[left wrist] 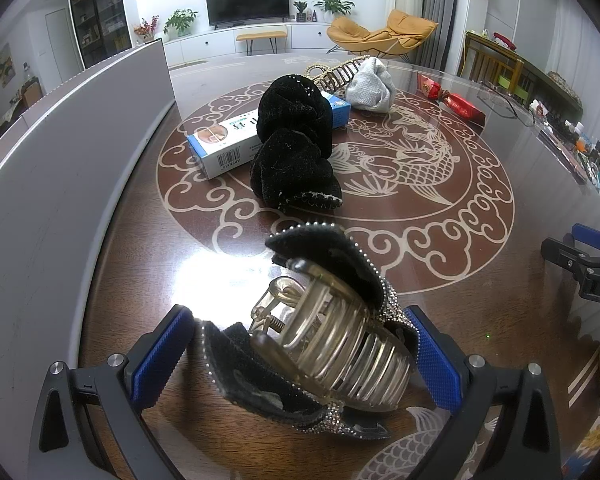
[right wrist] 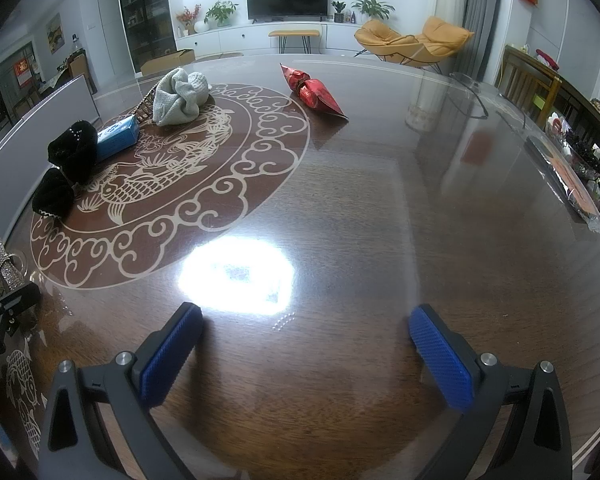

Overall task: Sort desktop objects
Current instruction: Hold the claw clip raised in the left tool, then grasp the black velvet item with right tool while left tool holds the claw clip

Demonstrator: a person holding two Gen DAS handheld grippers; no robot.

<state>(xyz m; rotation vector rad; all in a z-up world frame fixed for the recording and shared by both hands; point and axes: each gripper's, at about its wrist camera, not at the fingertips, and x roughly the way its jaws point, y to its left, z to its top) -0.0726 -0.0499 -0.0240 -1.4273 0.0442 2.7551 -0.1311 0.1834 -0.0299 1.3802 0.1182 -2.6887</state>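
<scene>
Left wrist view: left gripper (left wrist: pixel 300 356), blue pads set against both sides of a rhinestone hair claw (left wrist: pixel 324 332), clamped on it, above the near part of the glossy brown table (left wrist: pixel 480 320). Clear plastic teeth and spring of the claw face the camera; black velvet wings edged with stones. Beyond it, on the koi medallion: black velvet scrunchie (left wrist: pixel 294 140), leaning on a white-and-blue box (left wrist: pixel 228 144); grey knitted cloth (left wrist: pixel 370 84) farther back, a beaded comb (left wrist: pixel 336 74) just beside it; red foil packet (left wrist: pixel 454 100) to the right. Right gripper (left wrist: pixel 588 268), partly seen at the right edge.

Right wrist view: right gripper (right wrist: pixel 306 348), fingers wide apart, nothing between them, over bare table. Scrunchie, box, cloth at upper left; red packet farther back, well apart from them
</scene>
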